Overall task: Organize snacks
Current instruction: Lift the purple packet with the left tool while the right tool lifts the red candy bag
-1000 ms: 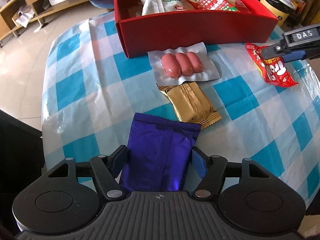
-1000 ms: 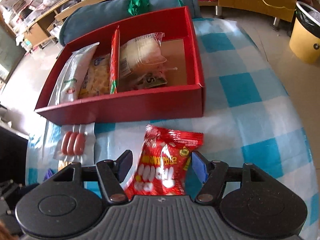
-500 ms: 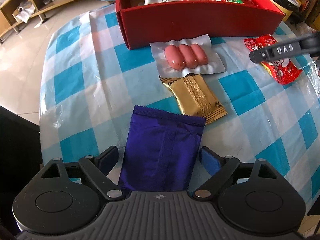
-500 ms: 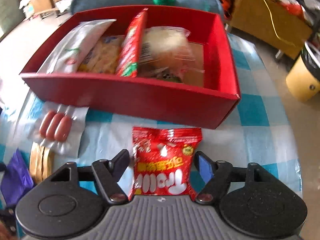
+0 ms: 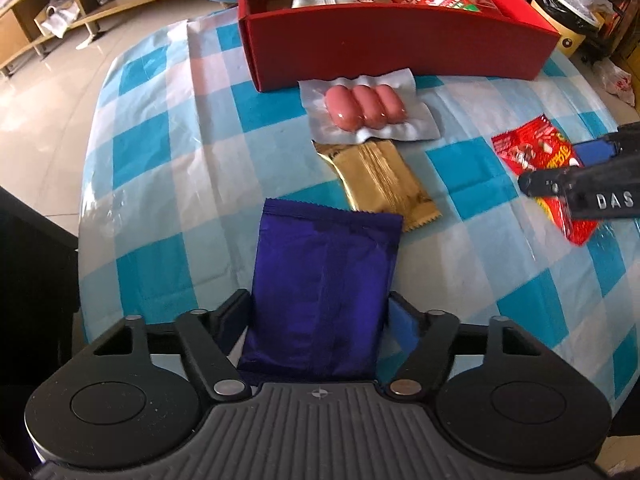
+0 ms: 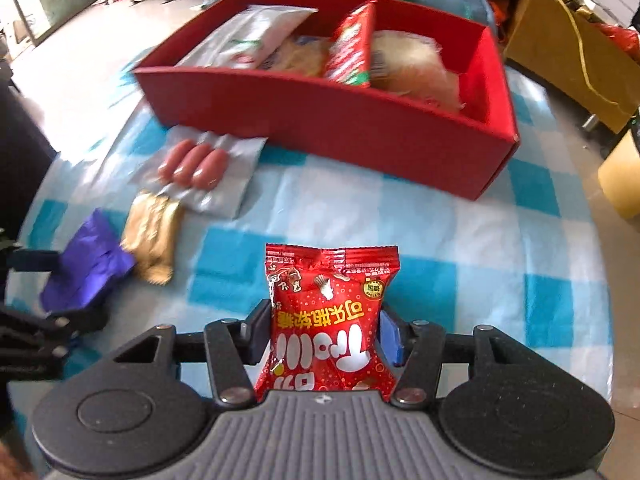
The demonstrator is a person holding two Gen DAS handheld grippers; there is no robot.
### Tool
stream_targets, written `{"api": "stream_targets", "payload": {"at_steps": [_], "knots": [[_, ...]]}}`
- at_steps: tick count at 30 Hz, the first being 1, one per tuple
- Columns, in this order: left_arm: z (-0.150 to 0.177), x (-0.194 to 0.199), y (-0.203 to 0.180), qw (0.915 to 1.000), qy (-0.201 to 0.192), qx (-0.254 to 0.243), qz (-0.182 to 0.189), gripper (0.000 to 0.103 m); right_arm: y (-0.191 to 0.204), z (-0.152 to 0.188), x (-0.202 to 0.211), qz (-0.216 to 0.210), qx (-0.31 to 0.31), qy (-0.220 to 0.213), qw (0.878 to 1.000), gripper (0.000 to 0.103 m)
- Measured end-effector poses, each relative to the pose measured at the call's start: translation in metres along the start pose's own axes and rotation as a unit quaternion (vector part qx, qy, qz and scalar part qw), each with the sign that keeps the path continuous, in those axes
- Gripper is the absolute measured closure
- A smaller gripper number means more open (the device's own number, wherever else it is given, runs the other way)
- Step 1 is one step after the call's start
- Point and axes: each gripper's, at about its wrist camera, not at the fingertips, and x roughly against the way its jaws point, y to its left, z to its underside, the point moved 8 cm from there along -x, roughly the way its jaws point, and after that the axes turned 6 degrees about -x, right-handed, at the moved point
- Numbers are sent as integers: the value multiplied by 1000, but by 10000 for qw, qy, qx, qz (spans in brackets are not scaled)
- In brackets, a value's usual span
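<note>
Nearby, sausage pack (image 5: 370,109) and gold packet (image 5: 378,182) lie before red box (image 5: 400,46).

checked tablecloth (image 5: 168,168), wooden shelves (image 5: 48,8), yellow bin (image 6: 622,172)

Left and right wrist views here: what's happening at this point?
A person with a gripper in each hand is sorting snacks into a red box that already holds several packets. The left gripper is closed on a purple packet, the right gripper on a red candy bag. A sausage pack and a gold packet lie on the checkered tablecloth, outside the box.
</note>
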Motion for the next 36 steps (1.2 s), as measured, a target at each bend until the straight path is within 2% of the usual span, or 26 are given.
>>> {"api": "stream_targets", "payload": {"at_steps": [4,12,14,17,21,23,24,31,36], "knots": [[4,2,-6,10000,24,-17,14,26,11,9,-2,-178,87,123,9997,55],[-6,-7,-8,9999,10,28,-104,10,10,1,-9,-193,40,115,9997,49],[-8,-8,-9,9999,-27,44,-114,8,13,2,-10,-192,85,108,9997,42],[-5,-14,-4,9997,30,204,-123,0,17,3,-12,-213,108,108,9997,32],[-6,-15,-2,9997,12,233,-115,0,22,4,-16,-290,77,124,9995,20],[-6,-15,-2,9997,-22,222,-118,0,24,3,-18,-394,10,172,9991,7],[-6,-15,-2,9997,-26,209,-114,0,25,3,-20,-444,-13,207,9988,4],[-5,-13,-6,9997,-98,183,-150,0,26,2,-22,-458,24,198,9988,4],[-5,-10,-10,9993,-313,77,-174,0,26,2,-21,-433,53,156,9989,4]]}}
